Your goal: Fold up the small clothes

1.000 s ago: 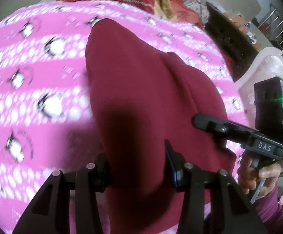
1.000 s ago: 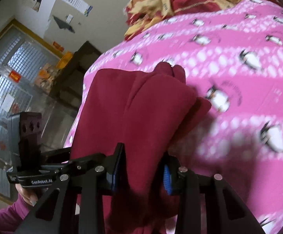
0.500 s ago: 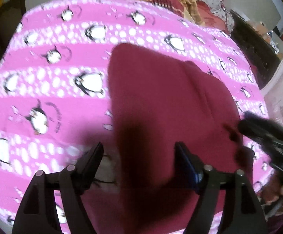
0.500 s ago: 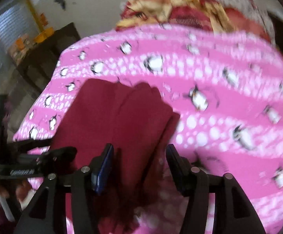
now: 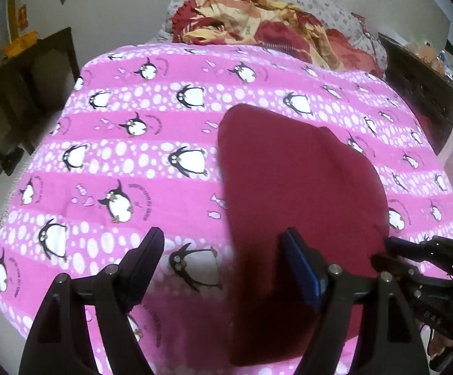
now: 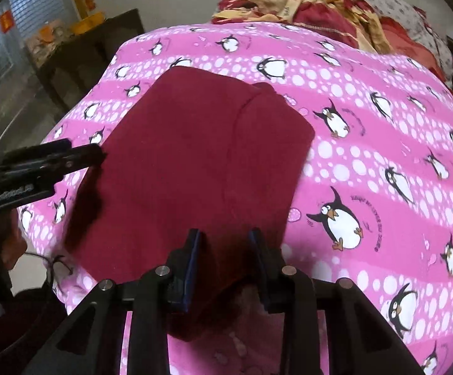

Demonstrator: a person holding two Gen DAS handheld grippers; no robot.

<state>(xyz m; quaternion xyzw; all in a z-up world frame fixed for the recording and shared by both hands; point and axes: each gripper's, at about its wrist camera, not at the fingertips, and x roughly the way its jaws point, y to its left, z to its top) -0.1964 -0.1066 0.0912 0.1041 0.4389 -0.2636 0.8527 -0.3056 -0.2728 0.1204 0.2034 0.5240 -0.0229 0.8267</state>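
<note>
A bright pink fleece blanket printed with black-and-white penguins (image 5: 126,168) is filling most of both views, covering a bed. Lying flat on it, right of centre in the left wrist view and centre-left in the right wrist view, is a folded dark maroon soft-knit garment (image 6: 201,162), with one layer showing a curved edge on top. A crumpled red-and-yellow patterned cloth (image 5: 257,22) is sitting at the top of the frame. The left gripper (image 5: 223,253) is hovering at the bottom centre with jaws spread wide, holding nothing. The right gripper (image 6: 226,250) is straddling the garment's near edge, jaws moderately apart, not clamping. The garment looks light, limp and non-slippery; it would probably be best pinched at a corner or along a folded edge.
</note>
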